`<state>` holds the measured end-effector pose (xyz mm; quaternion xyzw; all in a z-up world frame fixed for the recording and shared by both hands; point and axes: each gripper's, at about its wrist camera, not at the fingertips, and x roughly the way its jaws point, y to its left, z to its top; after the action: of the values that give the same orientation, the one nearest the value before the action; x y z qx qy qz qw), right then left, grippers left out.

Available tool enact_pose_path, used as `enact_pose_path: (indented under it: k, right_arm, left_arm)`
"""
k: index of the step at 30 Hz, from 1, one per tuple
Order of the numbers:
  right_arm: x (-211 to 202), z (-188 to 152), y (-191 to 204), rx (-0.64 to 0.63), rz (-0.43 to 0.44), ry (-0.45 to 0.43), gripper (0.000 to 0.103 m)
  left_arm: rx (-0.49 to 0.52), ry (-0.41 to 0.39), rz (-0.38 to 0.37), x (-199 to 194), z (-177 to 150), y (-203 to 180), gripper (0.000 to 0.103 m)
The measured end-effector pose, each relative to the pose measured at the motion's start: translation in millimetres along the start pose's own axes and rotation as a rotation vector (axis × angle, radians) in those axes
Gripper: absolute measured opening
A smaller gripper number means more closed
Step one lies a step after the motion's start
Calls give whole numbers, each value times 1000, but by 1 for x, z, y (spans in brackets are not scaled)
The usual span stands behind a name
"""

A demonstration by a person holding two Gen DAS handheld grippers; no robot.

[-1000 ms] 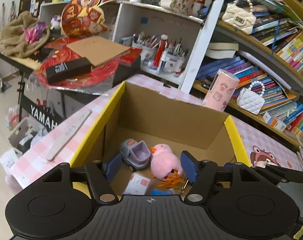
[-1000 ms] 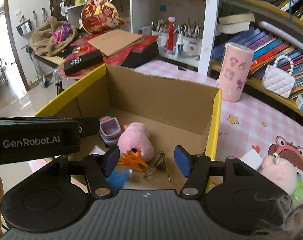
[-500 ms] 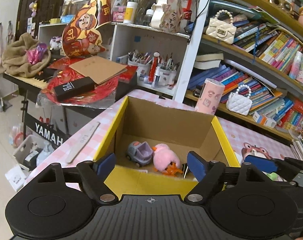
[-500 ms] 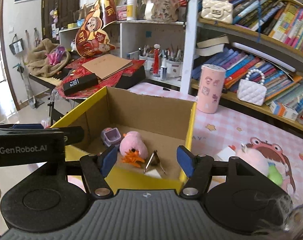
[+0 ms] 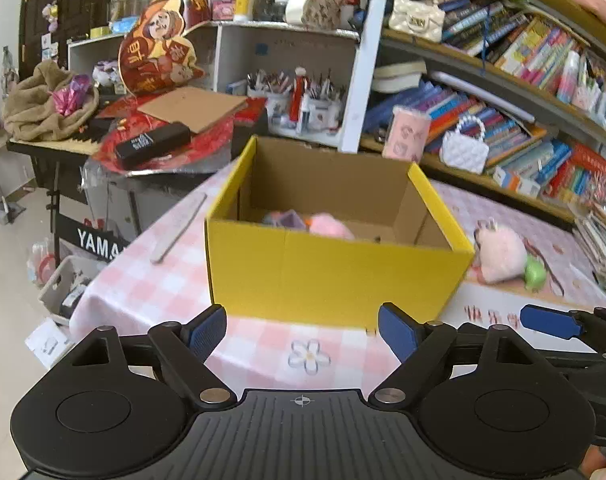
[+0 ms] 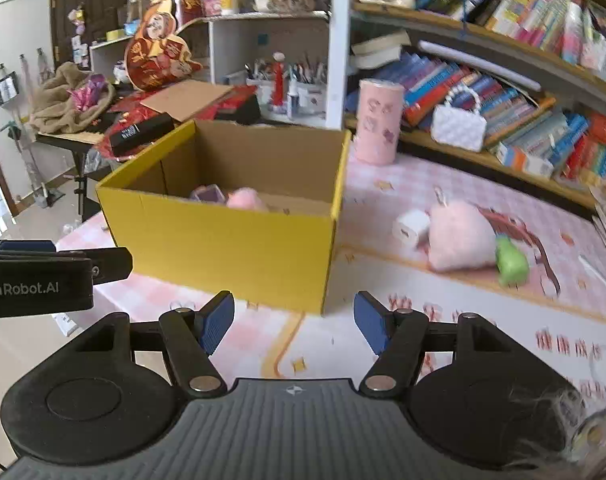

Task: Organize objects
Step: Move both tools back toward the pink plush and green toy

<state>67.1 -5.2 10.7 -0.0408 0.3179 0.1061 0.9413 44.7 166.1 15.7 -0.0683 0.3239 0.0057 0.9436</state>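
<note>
Box ahead, both grippers empty

Cardboard fills my left wrist view: a yellow box with raw brown inner walls and an open top sits on the pink checked tablecloth. Inside, blurred, I make out a rounded pink plush toy beside a lilac toy car. My left gripper has its blue ribbed pads spreading wider, with only the cloth between them. A flat pale strip lies on the cloth left of the box. Right of it rests a fuzzy pink plush with a green end.

From the right wrist view, the same box stands left of centre, one corner nearest me. My right gripper is parted and empty, short of that corner. The pink plush lies well right of the box, a small white charger block touching its left side. A tall pink cylinder stands upright behind the box's right corner. The left gripper's black body intrudes at the left edge.
</note>
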Motion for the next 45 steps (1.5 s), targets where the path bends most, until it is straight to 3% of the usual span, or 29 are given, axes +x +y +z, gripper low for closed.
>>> enact_pose_path:
  k: [6,17,31,39,45]
  right_arm:
    - [-15,-22,-4,31,-55,15,71]
    - [-38,-59,-33,117,-175,58,73]
    - [-51,-80,-95,244,-312,91,76]
    - [-43,-79,-148,278,-340,117,76]
    - [-26,-72,-186,277,-316,137,76]
  left_arm:
    - [21,45,-27,-5,-18,-7,86]
    - [102,123,-132,-5,-43,-43,86]
    - [224,168,-252,16,-44,-110,86]
    - [262,193,-291,38,-39,-163,86]
    - [261,212,-271,60,-31,-195,87]
